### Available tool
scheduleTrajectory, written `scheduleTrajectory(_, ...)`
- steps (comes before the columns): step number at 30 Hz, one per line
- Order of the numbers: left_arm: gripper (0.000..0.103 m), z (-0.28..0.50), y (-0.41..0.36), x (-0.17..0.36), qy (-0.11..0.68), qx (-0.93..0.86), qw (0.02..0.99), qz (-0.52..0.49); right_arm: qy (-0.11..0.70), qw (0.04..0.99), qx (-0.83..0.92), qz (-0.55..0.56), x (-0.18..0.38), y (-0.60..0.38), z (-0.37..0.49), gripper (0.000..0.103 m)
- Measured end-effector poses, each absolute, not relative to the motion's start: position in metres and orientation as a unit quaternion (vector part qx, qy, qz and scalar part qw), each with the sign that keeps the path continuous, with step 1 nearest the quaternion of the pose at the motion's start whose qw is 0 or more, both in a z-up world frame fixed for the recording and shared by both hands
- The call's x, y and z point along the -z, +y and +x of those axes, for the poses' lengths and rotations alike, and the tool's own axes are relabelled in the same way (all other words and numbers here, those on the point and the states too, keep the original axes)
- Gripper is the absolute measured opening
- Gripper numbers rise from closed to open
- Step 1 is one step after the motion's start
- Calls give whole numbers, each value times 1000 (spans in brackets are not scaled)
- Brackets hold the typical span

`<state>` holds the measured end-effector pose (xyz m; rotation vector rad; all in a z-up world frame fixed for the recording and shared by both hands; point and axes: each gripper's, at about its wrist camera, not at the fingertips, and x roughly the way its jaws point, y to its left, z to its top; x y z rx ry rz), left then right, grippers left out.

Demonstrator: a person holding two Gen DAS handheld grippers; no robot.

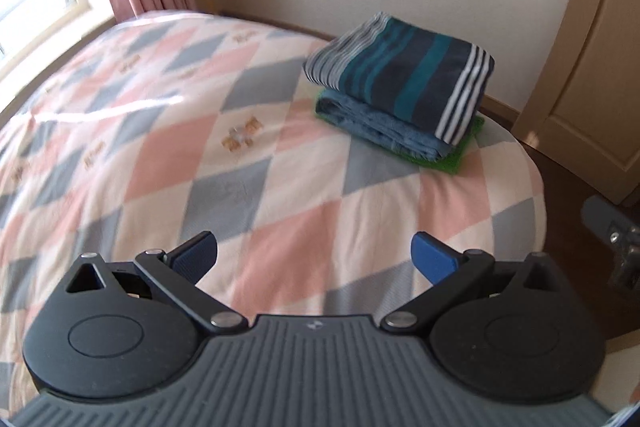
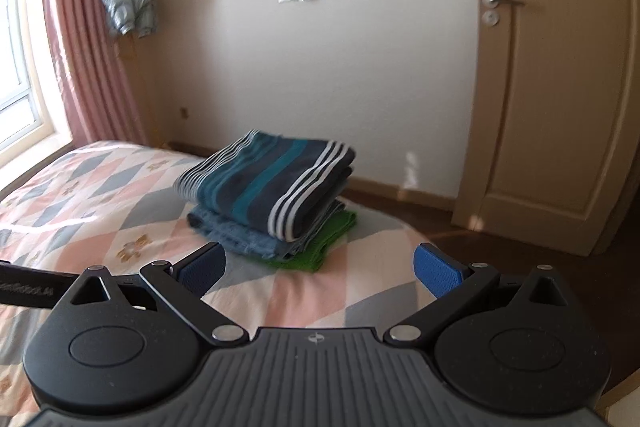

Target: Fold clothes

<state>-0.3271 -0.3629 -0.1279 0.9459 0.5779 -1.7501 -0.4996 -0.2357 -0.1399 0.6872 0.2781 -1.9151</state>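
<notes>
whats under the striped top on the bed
Under the striped top lies folded blue denim, and below that a green garment sticks out at the edges, all stacked on the bed. What kind of garments these are stays hidden by the folds.

Left gripper [image 1: 314, 259]: black linkage arms, silver pivot screws, round black housings, ribbed grey body with small emblem, blue textured pads [image 1: 434, 261]. Right gripper [image 2: 320, 267]: same build; black strap at left carries lettering, too blurred to read.
</notes>
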Motion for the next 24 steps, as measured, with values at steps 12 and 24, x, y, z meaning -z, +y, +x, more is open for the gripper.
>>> scheduleTrajectory(12, 102, -341, -376, 135, 263, 714, 504, 408, 137, 497, 751, 413, 147, -263, -525, 103)
scheduleTrajectory(24, 102, -343, -396, 141, 269, 695, 506, 434, 181, 490, 727, 445, 153, -300, -521, 103)
